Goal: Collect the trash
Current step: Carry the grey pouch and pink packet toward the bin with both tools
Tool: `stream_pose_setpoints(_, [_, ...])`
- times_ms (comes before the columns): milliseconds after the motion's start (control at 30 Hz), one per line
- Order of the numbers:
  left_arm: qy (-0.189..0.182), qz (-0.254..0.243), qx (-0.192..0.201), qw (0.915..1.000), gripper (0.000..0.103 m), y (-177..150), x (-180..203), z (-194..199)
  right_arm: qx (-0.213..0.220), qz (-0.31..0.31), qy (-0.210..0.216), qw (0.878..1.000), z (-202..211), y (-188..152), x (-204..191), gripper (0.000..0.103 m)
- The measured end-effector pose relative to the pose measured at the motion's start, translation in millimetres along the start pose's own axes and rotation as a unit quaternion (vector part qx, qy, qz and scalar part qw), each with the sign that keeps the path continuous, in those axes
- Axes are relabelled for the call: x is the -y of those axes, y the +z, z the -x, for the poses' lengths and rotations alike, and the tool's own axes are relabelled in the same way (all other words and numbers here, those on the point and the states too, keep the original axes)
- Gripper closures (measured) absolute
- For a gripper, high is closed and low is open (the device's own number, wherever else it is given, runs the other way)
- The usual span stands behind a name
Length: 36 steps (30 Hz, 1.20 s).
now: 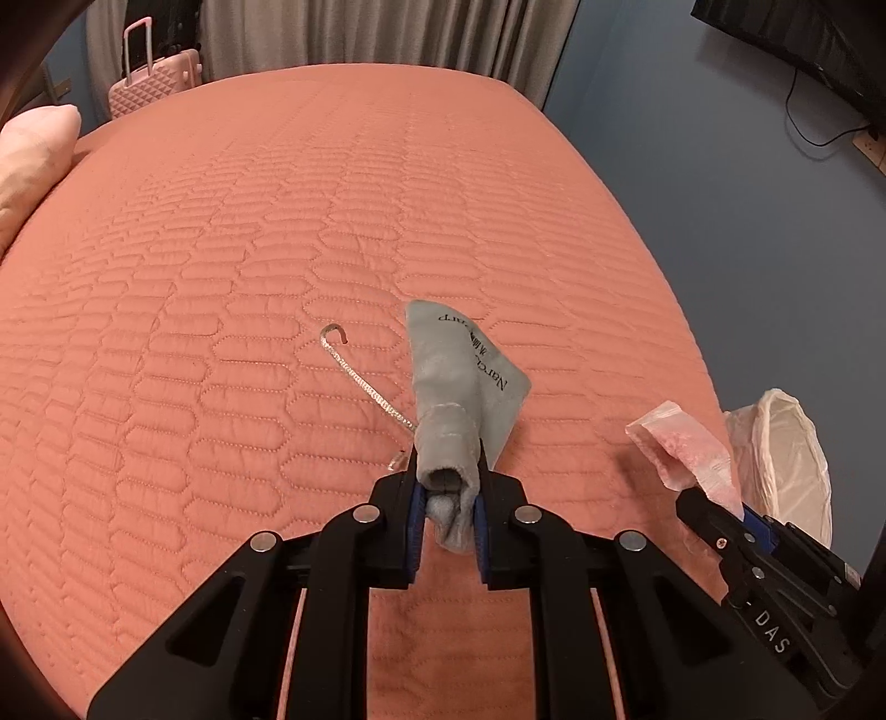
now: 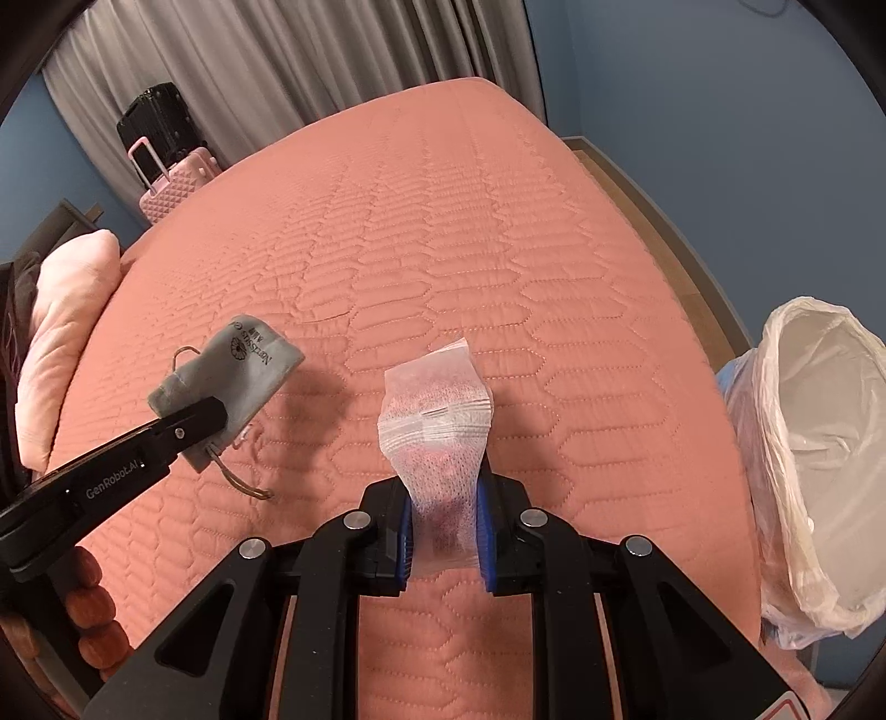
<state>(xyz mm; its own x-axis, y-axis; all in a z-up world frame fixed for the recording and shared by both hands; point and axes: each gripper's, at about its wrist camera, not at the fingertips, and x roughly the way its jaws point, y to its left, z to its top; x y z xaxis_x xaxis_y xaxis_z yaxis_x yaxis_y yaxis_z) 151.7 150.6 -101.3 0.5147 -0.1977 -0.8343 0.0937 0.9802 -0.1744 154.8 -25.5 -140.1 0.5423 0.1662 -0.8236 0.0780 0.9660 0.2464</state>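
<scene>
In the left wrist view my left gripper [image 1: 447, 462] is shut on a grey cloth pouch [image 1: 465, 376] with printed lettering, held above the bed. Its metallic drawstring cord [image 1: 360, 382] trails down onto the quilt. In the right wrist view my right gripper [image 2: 446, 487] is shut on a crumpled white and pink translucent wrapper [image 2: 434, 410], also lifted off the bed. Each view shows the other gripper too: the right gripper [image 1: 714, 507] with the wrapper [image 1: 681, 448], and the left gripper [image 2: 213, 418] with the pouch [image 2: 243, 360]. A bin lined with a white plastic bag [image 2: 775, 354] stands open beside the bed on the right.
A salmon quilted bed [image 2: 443, 221] fills both views. A pink pillow [image 2: 66, 327] lies at its left edge. A pink suitcase [image 2: 171, 188] and a black suitcase [image 2: 158, 119] stand by the grey curtains. A dark screen [image 1: 803, 44] hangs on the blue wall.
</scene>
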Motion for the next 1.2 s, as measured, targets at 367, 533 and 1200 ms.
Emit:
stream_pose_setpoints(367, [-0.015, -0.024, 0.016, 0.9995, 0.089, -15, 27, 41, 0.036, -0.006, 0.008, 0.999, 68, -22, 14, 0.086])
stream_pose_setpoints(533, [-0.021, -0.036, 0.026, 0.9988, 0.089, -23, 37, 57, 0.057, -0.007, 0.008, 0.998, 98, -26, 21, 0.086])
stream_pose_setpoints(1200, [-0.052, -0.096, 0.045, 0.993, 0.088, -32, 98, 86, 0.123, -0.019, -0.017, 0.992, 180, -31, 64, 0.086])
